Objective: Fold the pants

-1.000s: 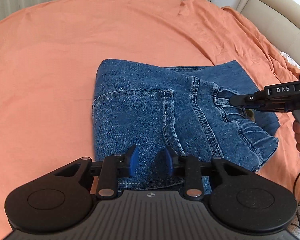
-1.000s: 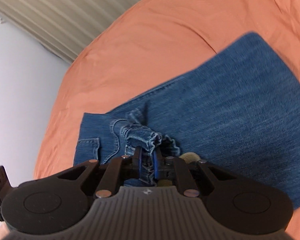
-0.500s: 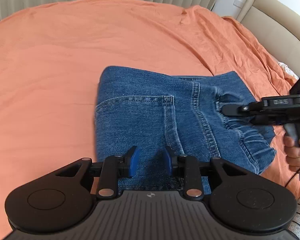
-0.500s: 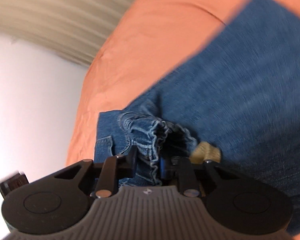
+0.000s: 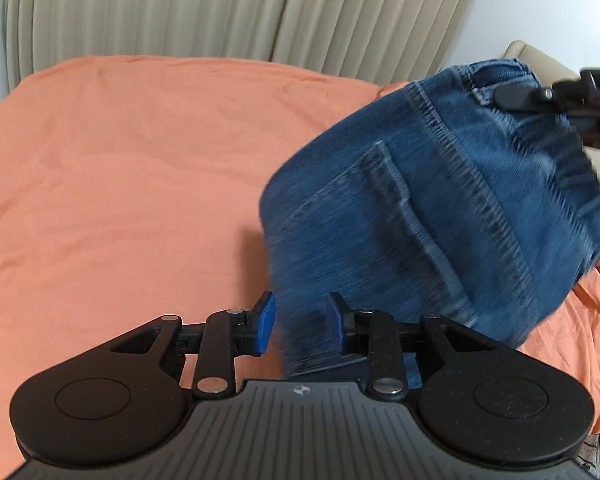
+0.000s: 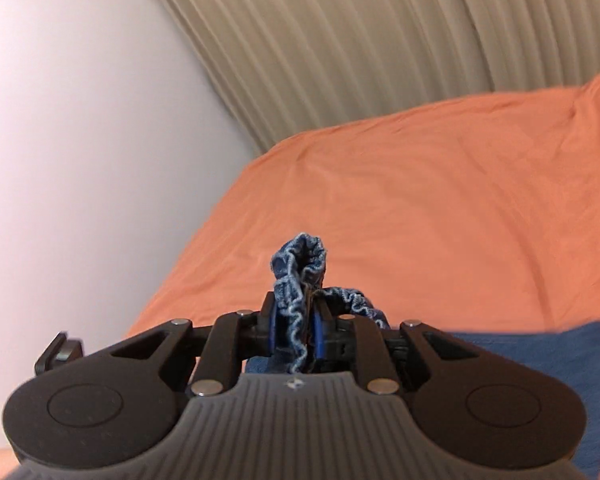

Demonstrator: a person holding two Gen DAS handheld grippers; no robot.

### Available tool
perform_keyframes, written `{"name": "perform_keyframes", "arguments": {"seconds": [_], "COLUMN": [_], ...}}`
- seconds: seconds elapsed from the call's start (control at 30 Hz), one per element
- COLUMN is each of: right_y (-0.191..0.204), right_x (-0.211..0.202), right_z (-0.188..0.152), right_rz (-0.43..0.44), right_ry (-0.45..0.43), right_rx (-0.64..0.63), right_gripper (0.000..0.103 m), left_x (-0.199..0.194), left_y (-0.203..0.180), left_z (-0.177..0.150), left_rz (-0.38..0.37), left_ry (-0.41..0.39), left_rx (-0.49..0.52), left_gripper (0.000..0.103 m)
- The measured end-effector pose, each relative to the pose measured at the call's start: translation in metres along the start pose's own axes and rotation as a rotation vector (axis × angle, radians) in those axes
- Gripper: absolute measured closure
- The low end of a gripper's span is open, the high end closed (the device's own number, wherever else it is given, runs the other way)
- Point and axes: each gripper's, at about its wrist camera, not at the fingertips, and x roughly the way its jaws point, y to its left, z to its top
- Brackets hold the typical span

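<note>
In the left wrist view the jeans (image 5: pixel 440 216) fill the right half of the frame, hanging up off the orange sheet (image 5: pixel 132 184) in a blurred bundle, with a back pocket and its seams facing the camera. Their gathered waistband sits at the upper right, where the right tongs (image 5: pixel 500 96) reach in from the right edge and pinch a belt loop. The lower edge of the denim drops down to the bottom centre of the frame, where it falls between the blue pads of the left tongs (image 5: pixel 300 326). Those jaws stand partly apart; the blurred cloth lies between them and close against the right-hand pad, but whether the pads press on it cannot be made out.

In the right wrist view the right tongs (image 6: pixel 294 334) sit at lower centre, jaws nearly together and clamped on the bunched elastic waistband, which sticks up past the fingertips in a ruffled knot; the jaws have just been closing a little on it. A flat patch of jeans (image 6: pixel 540 352) shows at lower right. Behind lie the sheet (image 6: pixel 440 200), a pleated beige curtain (image 6: pixel 380 40) across the top, and a white wall (image 6: pixel 80 160) at left.
</note>
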Motion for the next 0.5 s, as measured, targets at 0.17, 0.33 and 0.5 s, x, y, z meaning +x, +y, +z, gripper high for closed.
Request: {"name": "perform_keyframes", "arguments": {"seconds": [0.17,0.33,0.5], "right_y": [-0.036,-0.131,-0.242], "right_x": [-0.039,-0.060,-0.029], "right_z": [0.021,-0.012,-0.074], "right_rz": [-0.129,-0.272,-0.379], "right_ry": [0.000,0.057,0.129], "right_rx": [0.019,0.113,0.306], "right_gripper": [0.091,0.091,0.091], "left_x": [0.012,0.042,0.074], "left_y": [-0.010,-0.022,-0.027], "left_z": [0.003,0.001,-0.001], "left_rz": [-0.039,-0.056,-0.048], "left_ry": [-0.001,0.052,0.103], "left_rx": [0.002,0.021,0.034], "left_gripper": [0.068,0.068,0.068]}}
